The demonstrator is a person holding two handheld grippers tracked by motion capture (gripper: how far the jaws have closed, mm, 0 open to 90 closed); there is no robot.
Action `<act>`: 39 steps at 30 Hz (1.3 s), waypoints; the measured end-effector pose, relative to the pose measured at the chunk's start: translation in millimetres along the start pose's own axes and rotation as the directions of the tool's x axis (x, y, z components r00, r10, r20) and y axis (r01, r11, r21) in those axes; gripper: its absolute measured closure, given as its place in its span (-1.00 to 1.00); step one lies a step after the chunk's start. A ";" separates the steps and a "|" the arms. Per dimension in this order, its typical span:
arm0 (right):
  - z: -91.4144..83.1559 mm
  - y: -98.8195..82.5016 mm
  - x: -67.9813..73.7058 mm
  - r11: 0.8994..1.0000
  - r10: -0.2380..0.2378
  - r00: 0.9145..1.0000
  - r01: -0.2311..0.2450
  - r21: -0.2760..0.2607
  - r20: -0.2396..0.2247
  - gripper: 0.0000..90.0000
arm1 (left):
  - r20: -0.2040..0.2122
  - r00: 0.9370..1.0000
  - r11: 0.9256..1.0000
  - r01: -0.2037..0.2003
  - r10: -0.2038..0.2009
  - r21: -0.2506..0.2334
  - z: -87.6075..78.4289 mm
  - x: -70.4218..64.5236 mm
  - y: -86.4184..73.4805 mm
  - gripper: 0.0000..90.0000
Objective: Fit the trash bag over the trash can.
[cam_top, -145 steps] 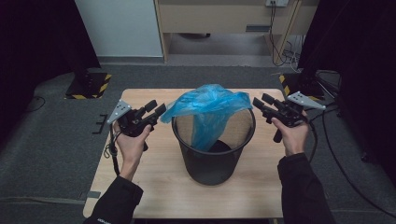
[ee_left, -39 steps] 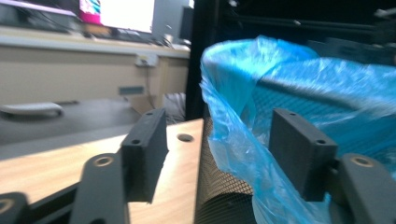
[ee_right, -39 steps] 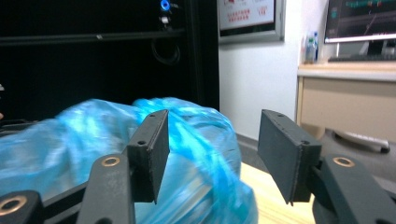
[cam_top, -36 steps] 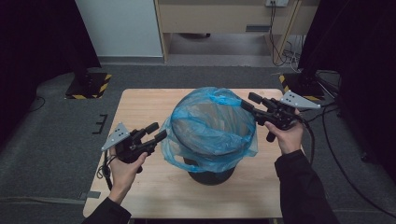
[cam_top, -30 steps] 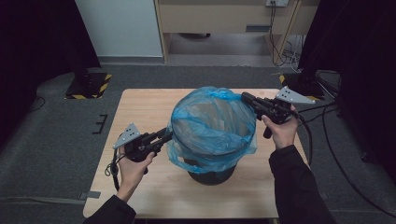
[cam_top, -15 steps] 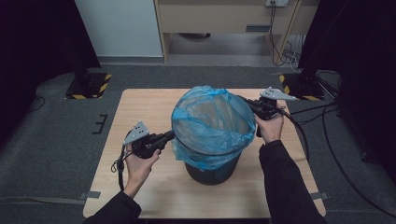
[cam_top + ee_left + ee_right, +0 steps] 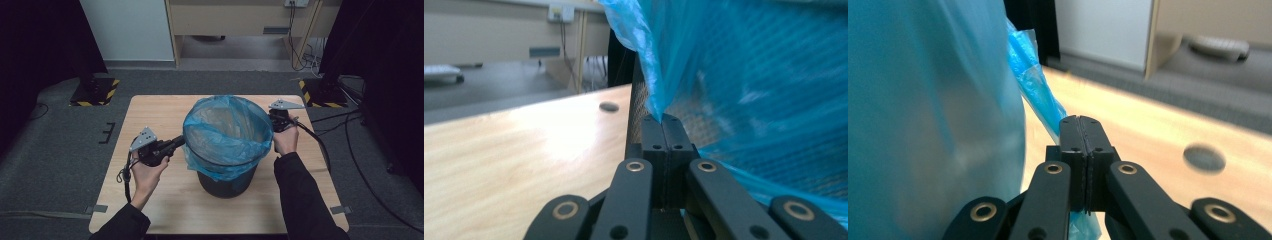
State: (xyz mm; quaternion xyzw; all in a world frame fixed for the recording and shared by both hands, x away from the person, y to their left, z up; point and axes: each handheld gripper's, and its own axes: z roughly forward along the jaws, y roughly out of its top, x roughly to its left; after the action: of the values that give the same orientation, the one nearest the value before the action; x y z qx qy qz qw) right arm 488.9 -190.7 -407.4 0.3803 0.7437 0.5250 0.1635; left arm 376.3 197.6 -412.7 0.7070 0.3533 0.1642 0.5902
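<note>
Blue plastic film covers the mouth of a dark mesh bin [image 7: 226, 179] that stands upright near the middle of a pale wooden table [image 7: 150, 112], and the bag [image 7: 225, 132] is drawn over the rim so that its loose hem hangs partway down the outside. A person reaches in from the near edge with a tool in each hand. The left gripper [image 7: 178, 142] lies roughly level at the bin's left side, its tips against the hanging hem; in the left gripper view its jaws are pressed together on a pulled-out peak of the blue film [image 7: 659, 107], with the mesh wall just behind. The left jaws have just been closing, and the film is caught between them. The right gripper [image 7: 277, 123] sits at the bin's right side close under the rim, with its grey plate on top and a cable trailing off to the right. In the right gripper view its jaws meet on a twisted strip of the bag [image 7: 1043, 107], which runs up and away from the tips beside the bulging blue wall.
</note>
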 end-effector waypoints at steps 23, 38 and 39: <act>-92.1 40.1 -11.0 0.909 0.164 0.986 -0.151 -0.388 0.002 -0.47 | -0.210 0.978 0.997 0.008 -0.023 -0.072 -38.4 17.2 -24.8 -0.51; -77.3 134.8 92.4 0.920 -0.062 0.993 0.019 -0.392 -0.096 -0.51 | -0.300 0.947 0.989 0.138 -0.117 0.052 -33.6 45.0 -64.9 -0.50; -71.2 138.2 101.3 0.925 -0.080 0.992 0.035 -0.378 -0.102 -0.51 | -0.301 0.947 0.989 0.137 -0.114 0.056 -33.0 44.7 -65.5 -0.50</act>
State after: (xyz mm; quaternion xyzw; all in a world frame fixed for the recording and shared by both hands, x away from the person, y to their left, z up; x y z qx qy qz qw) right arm 431.1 -140.7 -238.3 0.2889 0.6486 0.6736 0.2053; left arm 365.9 255.9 -475.1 0.6722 0.4884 0.2170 0.5124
